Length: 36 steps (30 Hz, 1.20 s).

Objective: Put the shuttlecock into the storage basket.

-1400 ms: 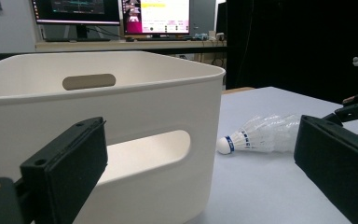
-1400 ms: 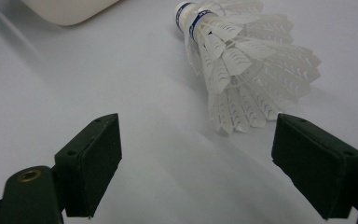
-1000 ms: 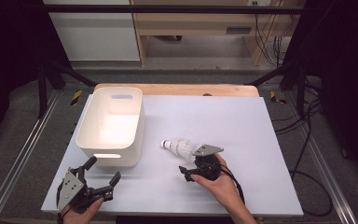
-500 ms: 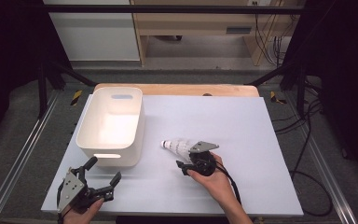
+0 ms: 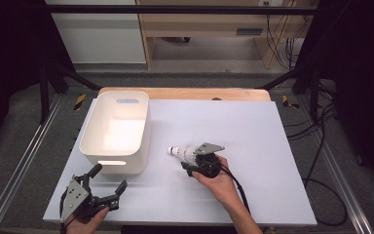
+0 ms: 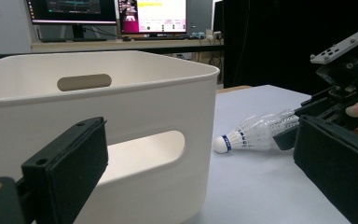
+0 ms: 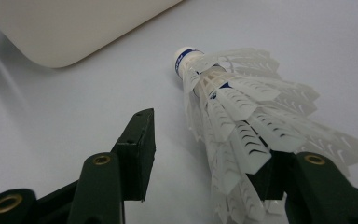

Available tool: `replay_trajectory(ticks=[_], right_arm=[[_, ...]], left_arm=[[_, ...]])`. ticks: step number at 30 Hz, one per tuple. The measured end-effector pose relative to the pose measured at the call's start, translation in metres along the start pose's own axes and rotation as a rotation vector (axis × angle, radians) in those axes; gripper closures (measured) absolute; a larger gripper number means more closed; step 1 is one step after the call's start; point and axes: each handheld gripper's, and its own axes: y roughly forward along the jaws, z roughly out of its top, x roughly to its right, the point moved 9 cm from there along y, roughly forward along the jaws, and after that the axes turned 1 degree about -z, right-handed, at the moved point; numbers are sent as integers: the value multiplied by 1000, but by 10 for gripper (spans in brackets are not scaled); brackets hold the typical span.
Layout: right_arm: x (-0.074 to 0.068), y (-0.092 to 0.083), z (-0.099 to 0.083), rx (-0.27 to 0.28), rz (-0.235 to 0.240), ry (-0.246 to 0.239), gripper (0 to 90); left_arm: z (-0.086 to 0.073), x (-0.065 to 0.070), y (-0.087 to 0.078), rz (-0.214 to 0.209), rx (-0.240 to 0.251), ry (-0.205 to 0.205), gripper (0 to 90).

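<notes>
- High view: a white bench [image 5: 272,146] carries a white plastic bin [image 5: 117,130] at its left half and a shuttlecock [image 5: 184,151] lying on its side near the middle, just right of the bin, cork tip pointing toward the bin.
- The right gripper [image 5: 195,163], held in a hand coming up from the bottom edge, sits at the feathered end of the shuttlecock. Its jaws have just been closing, with the feather skirt between them.
- The left gripper [image 5: 108,186] rests near the bench's front left corner, in front of the bin, jaws spread apart and holding nothing.
- Judged from this, the pick-up is only starting: the shuttlecock lies on the bench and the bin looks empty. Lifting it and dropping it in the bin, if that is the aim, remain.
- Open bench lies to the right and behind; the bin wall is the nearest edge to clear.
- Left gripper view: its two black jaws stand wide, framing the bin [image 6: 121,116] with its handle slot close ahead. The shuttlecock [image 6: 256,135] lies beyond to the right, and the other gripper [image 6: 291,133] is at its feathers.
- Right gripper view: the shuttlecock [image 7: 242,116] lies slanted, its feathers against the right-hand jaw. The left-hand jaw stands apart from them, with bare bench between, so the gripper [image 7: 205,154] is not yet clamped.
- The bin's rounded corner [image 7: 70,32] shows at the upper left, near the cork.
</notes>
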Motion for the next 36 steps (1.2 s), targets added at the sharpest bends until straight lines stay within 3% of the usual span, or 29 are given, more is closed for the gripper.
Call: replay_trajectory(ticks=[13,20,25,36], right_arm=[[3,9,-2,-7,-22,-8,511],[3,11,-3,-14,-40,-5,454],[6,12,0,-3,-80,2,478],[10,12,3,22,-107,13,556]], left_arm=[[0,1,1,-2,0,-1,31],[0,1,1,-3,-2,3,33],[1,1,0,-6,1,2,35],[1,1,0,-7,1,3,35]])
